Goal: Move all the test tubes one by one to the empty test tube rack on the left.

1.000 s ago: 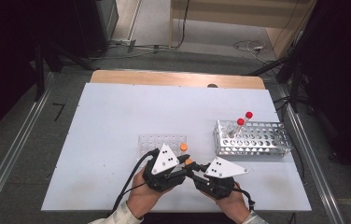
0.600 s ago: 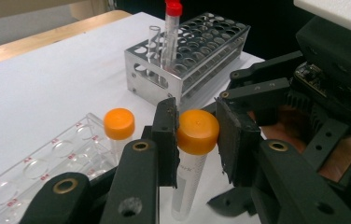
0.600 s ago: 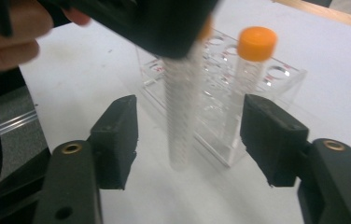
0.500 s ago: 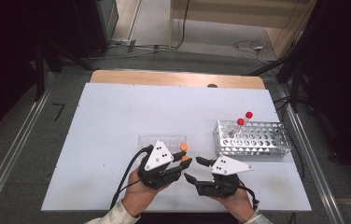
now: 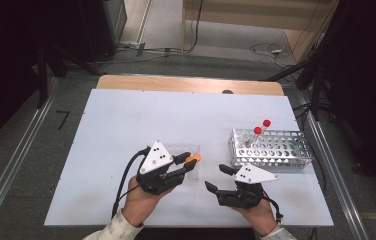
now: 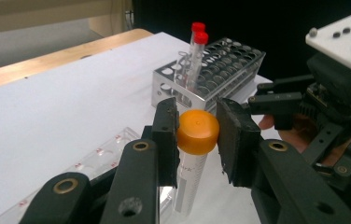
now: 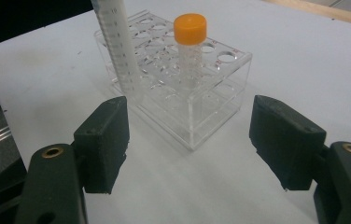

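Clearly the left gripper [image 6: 197,133], at frame centre, clamps only the orange cap [image 6: 198,130] of the tube [image 6: 188,179], so it could swing or slip, with the right gripper [image 7: 190,142] freshly opened, empty.

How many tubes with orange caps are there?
2: one orange-capped tube clamped by its cap in the left gripper, another standing in the clear plastic rack. None seem hidden.

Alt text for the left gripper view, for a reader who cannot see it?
The left gripper clamps the orange cap of a clear graduated tube above a clear plastic rack. Behind stands a metal rack with two red-capped tubes; the right gripper is at right.
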{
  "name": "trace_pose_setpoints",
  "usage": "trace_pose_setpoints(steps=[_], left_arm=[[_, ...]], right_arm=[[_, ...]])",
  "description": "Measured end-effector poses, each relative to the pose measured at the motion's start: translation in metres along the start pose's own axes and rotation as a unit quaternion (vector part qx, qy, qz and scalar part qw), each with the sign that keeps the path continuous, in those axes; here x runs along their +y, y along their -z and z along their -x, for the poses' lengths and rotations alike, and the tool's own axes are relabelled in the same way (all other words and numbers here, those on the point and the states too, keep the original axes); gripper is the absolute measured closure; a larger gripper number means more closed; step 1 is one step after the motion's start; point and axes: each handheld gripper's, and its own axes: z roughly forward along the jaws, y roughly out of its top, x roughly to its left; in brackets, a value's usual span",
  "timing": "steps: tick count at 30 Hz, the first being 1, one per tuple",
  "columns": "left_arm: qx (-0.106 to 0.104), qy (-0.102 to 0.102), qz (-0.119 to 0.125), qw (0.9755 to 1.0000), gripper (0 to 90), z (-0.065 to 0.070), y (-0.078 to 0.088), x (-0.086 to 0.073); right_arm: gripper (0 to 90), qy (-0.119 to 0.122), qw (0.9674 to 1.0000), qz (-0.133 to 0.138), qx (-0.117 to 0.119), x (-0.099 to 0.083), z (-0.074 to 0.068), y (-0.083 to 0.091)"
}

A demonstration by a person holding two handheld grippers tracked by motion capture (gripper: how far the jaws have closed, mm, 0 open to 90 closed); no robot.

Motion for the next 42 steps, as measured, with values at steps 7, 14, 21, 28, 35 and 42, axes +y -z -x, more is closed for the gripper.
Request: trace_pose_setpoints(steps=[7, 14, 21, 28, 35, 42], left_arm=[[0.012, 0.004, 0.015, 0.9998, 70.4, -0.005, 0.004, 0.004], [0.030, 0.006, 0.014, 0.9994, 70.4, -0.013, -0.005, 0.004], [0.041, 0.003, 0.020, 0.9990, 70.4, -0.015, -0.010, 0.007], [0.043, -0.001, 0.017, 0.9989, 70.4, -0.016, -0.015, 0.006], [0.050, -0.001, 0.016, 0.9986, 70.4, -0.017, -0.018, 0.003], [0.052, -0.007, 0.010, 0.9986, 70.3, -0.015, -0.023, -0.002]], right_arm=[[27.4, -0.005, 1.0000, 0.005, -0.007, 0.000, 0.002, 0.002], [27.5, -0.007, 0.9999, 0.006, -0.010, 0.000, 0.002, 0.002], [27.5, -0.009, 0.9999, 0.005, -0.012, 0.000, 0.003, 0.002], [27.7, -0.009, 0.9999, 0.006, -0.012, 0.000, 0.003, 0.002], [27.7, -0.010, 0.9998, 0.007, -0.013, 0.000, 0.003, 0.002], [27.7, -0.010, 0.9999, 0.005, -0.013, 0.000, 0.003, 0.002]])
